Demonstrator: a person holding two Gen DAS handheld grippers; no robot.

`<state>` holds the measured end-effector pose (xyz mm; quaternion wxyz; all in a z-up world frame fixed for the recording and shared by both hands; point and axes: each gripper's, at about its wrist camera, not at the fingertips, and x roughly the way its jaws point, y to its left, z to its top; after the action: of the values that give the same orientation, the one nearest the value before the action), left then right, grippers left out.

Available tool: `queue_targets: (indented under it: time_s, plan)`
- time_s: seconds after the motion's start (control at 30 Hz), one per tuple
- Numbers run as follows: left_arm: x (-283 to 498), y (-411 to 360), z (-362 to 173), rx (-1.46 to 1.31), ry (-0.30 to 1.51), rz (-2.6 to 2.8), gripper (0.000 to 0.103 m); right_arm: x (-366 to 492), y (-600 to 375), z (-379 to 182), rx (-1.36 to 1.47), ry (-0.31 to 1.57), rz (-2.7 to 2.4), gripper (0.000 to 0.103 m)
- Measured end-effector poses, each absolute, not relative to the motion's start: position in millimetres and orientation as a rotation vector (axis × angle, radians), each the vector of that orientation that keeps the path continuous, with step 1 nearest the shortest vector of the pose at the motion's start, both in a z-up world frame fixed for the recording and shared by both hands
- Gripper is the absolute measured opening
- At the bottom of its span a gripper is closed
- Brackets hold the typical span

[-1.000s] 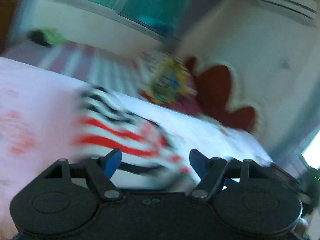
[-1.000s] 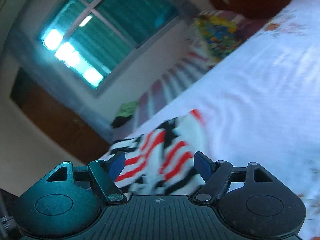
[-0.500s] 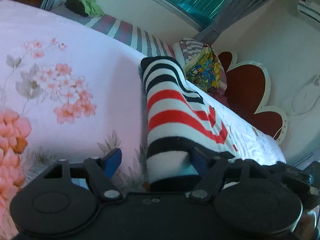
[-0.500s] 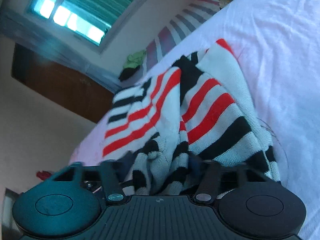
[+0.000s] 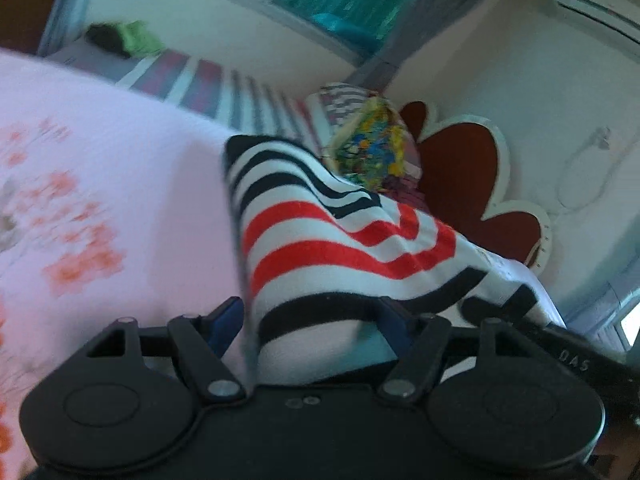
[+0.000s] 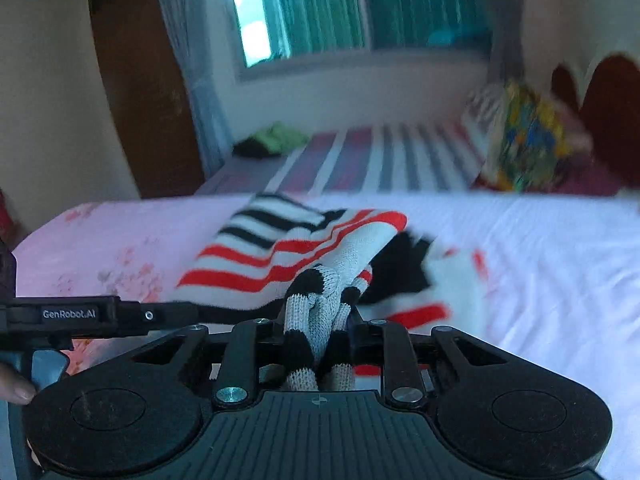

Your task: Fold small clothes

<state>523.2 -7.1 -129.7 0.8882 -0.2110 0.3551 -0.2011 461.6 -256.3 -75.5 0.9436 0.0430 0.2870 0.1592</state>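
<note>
Sweater first: the little knitted one with red, black and white stripes [image 6: 288, 252] is lying on the bed with the pink flowered sheet [image 6: 120, 240], part flat and part bunched up. A second ago it was just a loose heap in front of both tools with nothing gripping it. Now the right hand-held gripper [image 6: 320, 332] has rolled round to sit level and its jaws are closing, with a scrunched wad of the knit squeezed between them, looks like a cuff or a corner of the hem. So one end is caught, which I'd guess is the start of pulling it out straight for the fold.

The left hand-held gripper [image 5: 308, 316] has dropped lower over the near edge of the sweater. Its jaws are closing a little but stand wide, and a rolled bit of the striped fabric sits between them against the right-hand blue finger [image 5: 390, 316]. I can't see the pads pinching it, so I wouldn't call that a hold yet.

Fabric looks thick and floppy, ribbed at the edge, with stripes curving where it's draped over itself. Far from folded.

Beyond it there's a striped bedcover [image 6: 380, 152], a colourful cushion [image 5: 372, 152], a red flower-shaped headboard [image 5: 460, 168] and a green-curtained window [image 6: 360, 4]. Both views are a bit blurry.
</note>
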Motion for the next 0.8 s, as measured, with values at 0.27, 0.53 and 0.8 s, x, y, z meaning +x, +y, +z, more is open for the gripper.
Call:
queue_targets:
  time_s: [0.27, 0.53, 0.8]
  plan:
    - [527, -73, -137, -0.124, 0.779, -0.393, 0.074, 464, -300, -141, 0.215, 0.724, 0.241, 0.023]
    - [527, -49, -120, -0.2, 0.723, -0.409, 0.071, 455, -328, -109, 0.305, 0.632, 0.178, 0.039]
    - [580, -45, -124, -0.208, 0.788, -0.38, 0.071, 539, -360, -105, 0.5, 0.714, 0.189, 0.039]
